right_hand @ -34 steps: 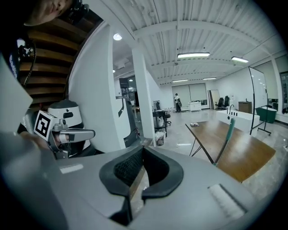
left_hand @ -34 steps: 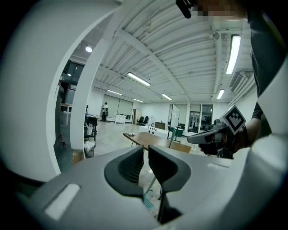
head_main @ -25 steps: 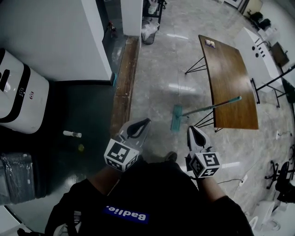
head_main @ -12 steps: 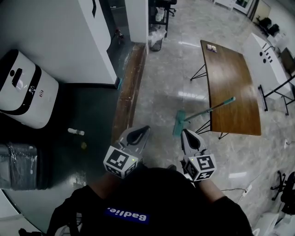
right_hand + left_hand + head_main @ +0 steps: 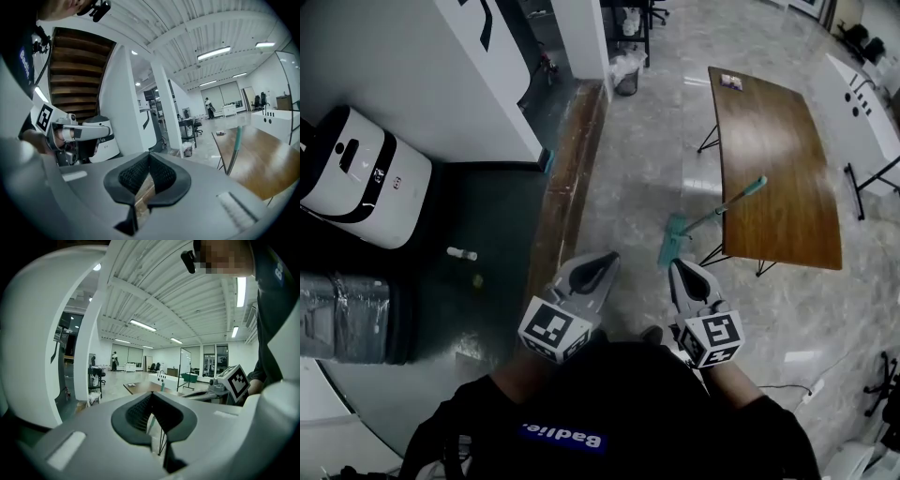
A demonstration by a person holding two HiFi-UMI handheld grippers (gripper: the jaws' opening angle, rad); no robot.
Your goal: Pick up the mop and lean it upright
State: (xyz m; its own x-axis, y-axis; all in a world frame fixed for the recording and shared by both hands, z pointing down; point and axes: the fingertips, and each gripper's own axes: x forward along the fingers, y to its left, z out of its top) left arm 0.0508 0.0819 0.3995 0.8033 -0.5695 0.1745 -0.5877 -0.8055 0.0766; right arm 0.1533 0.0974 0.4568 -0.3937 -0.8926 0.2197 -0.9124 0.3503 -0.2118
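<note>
The mop has a teal head (image 5: 674,240) lying on the pale floor, and its handle (image 5: 727,203) slants up against the edge of the wooden table (image 5: 778,141). Both grippers are held in front of the person's body, short of the mop. My left gripper (image 5: 603,263) is shut and empty, left of the mop head. My right gripper (image 5: 682,271) is shut and empty, just in front of the mop head. In the right gripper view the teal handle (image 5: 233,149) rises beside the table (image 5: 267,161). The left gripper view shows the handle's tip (image 5: 162,386) beyond the closed jaws.
A white appliance (image 5: 356,178) and a wrapped grey bundle (image 5: 347,319) stand at the left on dark flooring, with a small bottle (image 5: 461,254) lying there. A wooden ledge (image 5: 567,178) runs along the white wall. A bin (image 5: 626,77) stands far ahead. A cable (image 5: 787,386) lies at the right.
The person has stepped forward with both grippers, so the appliance and wall have shifted inward from the left. Both grippers sit a little closer to the mop head. The mop has not moved.
</note>
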